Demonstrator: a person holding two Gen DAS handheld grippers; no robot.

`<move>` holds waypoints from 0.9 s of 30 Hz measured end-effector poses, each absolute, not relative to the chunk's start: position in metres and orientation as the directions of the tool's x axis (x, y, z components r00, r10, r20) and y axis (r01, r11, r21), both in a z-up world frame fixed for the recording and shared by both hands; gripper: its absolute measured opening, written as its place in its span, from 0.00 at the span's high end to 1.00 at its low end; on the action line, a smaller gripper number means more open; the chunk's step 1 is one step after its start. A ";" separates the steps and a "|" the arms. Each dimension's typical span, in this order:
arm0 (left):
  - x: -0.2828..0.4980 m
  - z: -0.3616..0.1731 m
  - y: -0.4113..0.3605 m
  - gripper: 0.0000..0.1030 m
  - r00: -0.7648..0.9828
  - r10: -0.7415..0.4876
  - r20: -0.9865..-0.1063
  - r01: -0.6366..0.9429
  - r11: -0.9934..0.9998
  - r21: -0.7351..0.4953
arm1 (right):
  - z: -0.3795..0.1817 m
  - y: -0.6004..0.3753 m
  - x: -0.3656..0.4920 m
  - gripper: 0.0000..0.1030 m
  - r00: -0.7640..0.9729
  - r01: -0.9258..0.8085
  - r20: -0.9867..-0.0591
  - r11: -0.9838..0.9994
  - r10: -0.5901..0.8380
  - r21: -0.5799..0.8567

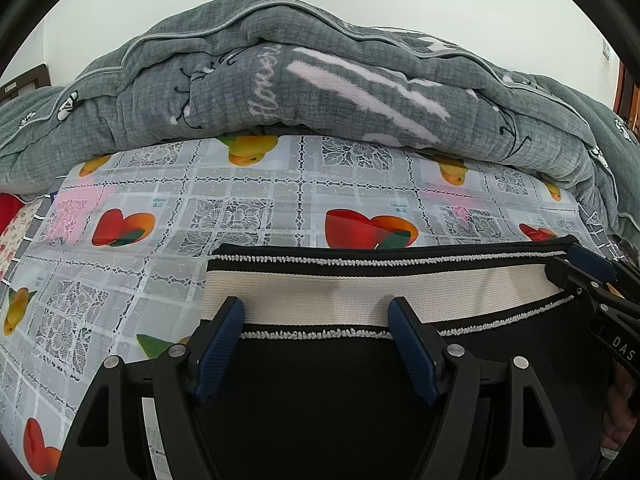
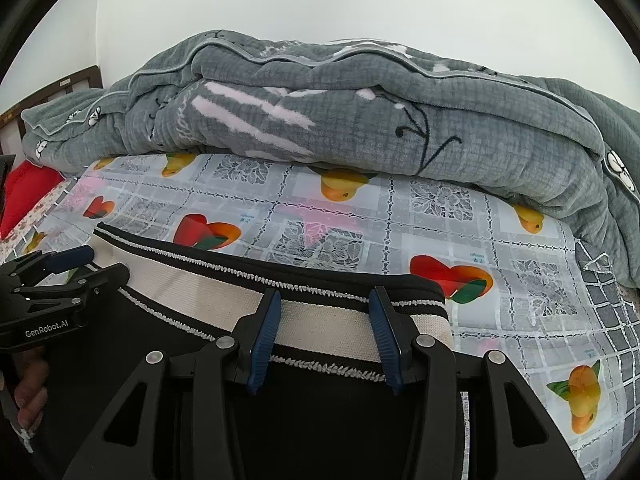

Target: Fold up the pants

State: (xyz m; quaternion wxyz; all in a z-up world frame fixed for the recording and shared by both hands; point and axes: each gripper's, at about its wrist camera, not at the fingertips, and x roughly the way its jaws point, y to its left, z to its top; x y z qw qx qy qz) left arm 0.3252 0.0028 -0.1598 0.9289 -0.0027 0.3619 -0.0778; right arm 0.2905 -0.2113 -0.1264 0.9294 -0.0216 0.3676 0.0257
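The pants (image 1: pixel 340 392) lay flat on the fruit-printed cloth (image 1: pixel 160 216) covering the bed, waistband (image 1: pixel 360 292) toward the heaped grey quilt (image 1: pixel 320 80) at the far side. They looked like a soft, light knit: black fabric with a cream ribbed band edged in white stitching. Cloth of that kind would likely sag and stretch when lifted, so the thick, elastic waistband seemed the firmest place to take hold, one grip near each end.

The left gripper (image 1: pixel 316 320) sat over the left part of the band with its jaws spread wide, the blue pads (image 1: pixel 222 344) resting on either side of a stretch of cream rib, clamping nothing. The right gripper (image 2: pixel 324 316) stood likewise released near the band's right corner.

The left wrist view showed the band's left end square on the cloth, and the right gripper coming in at the far right edge of the frame, with part of the person's hand (image 1: pixel 622 408) behind it. The right wrist view showed instead the right corner of the waistband, the left gripper from the side at frame left, and a red cushion (image 2: pixel 28 192) by the headboard (image 2: pixel 56 88).
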 end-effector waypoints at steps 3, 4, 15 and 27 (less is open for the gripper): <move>0.325 -0.160 0.003 0.29 0.726 -0.145 -0.672 0.142 0.988 -0.060 | -0.127 -0.211 0.290 0.55 0.728 -0.064 -0.685 0.998 0.032 -0.022; 0.325 -0.160 0.003 0.29 0.726 -0.145 -0.672 0.142 0.988 -0.060 | -0.127 -0.211 0.290 0.55 0.728 -0.064 -0.685 0.998 0.032 -0.021; 0.325 -0.160 0.003 0.29 0.726 -0.146 -0.672 0.141 0.988 -0.062 | -0.127 -0.213 0.290 0.55 0.729 -0.069 -0.683 0.998 0.049 -0.002; 0.325 -0.160 0.003 0.29 0.727 -0.147 -0.671 0.141 0.988 -0.064 | -0.126 -0.214 0.290 0.54 0.731 -0.069 -0.680 0.998 0.056 0.008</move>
